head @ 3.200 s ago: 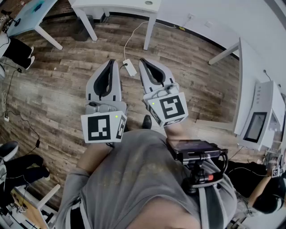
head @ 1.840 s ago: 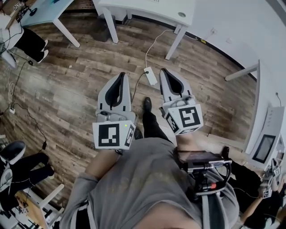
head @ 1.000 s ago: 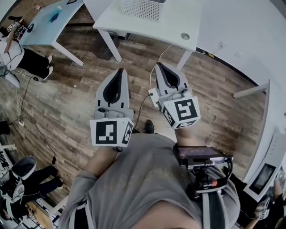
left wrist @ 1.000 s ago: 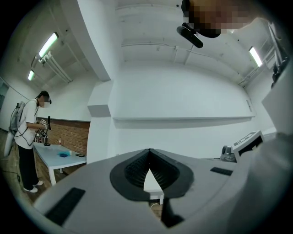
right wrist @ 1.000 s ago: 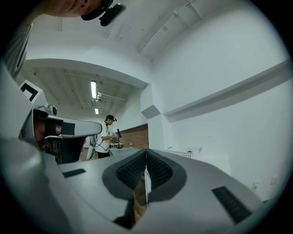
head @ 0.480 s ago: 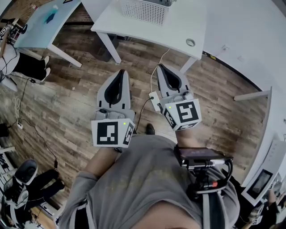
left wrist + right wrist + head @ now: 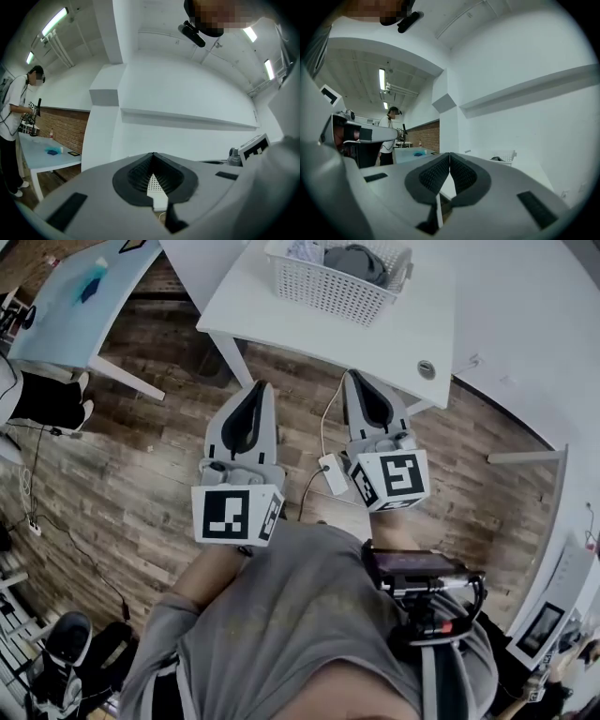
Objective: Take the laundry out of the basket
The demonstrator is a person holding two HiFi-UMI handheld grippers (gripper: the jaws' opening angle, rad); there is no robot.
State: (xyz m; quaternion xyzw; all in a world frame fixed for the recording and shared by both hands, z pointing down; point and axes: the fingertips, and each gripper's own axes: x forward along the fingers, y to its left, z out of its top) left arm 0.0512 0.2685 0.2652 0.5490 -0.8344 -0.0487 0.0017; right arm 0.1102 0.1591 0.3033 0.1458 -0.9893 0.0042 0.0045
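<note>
A grey shirt (image 7: 281, 615) and a chest-mounted device (image 7: 417, 568) are seen nearest; neither matters to the task.

Both grippers are held out in front, level and side by side, aimed at the tabletop. This is judged an approach pose, with no grasp begun.
- Left gripper (image 7: 262, 387): its fingers (image 7: 136, 174) are pressed together at the tips, and nothing is pinched.
- Right gripper (image 7: 355, 375): its fingers (image 7: 433, 177) are likewise closed on nothing.

Both are carried over the wooden floor (image 7: 141, 456). The right tip is seen near the tabletop's front edge. A power strip (image 7: 333, 474) with its cable lies on the floor below, between the two.

Farther on, the white tabletop (image 7: 375, 343) carries a white mesh basket (image 7: 328, 294). The basket is set toward the far side, well apart from both grippers.

The laundry (image 7: 354, 261) is still inside it: a grey piece, with a paler piece beside it. The basket is probably raised on the tabletop so that it can be reached without stooping.

The task is judged not yet started. The fingers will have to be spread before anything is reached for. The right gripper looks better lined up with the grey piece. Cloth may get snagged on the mesh wall.
</note>
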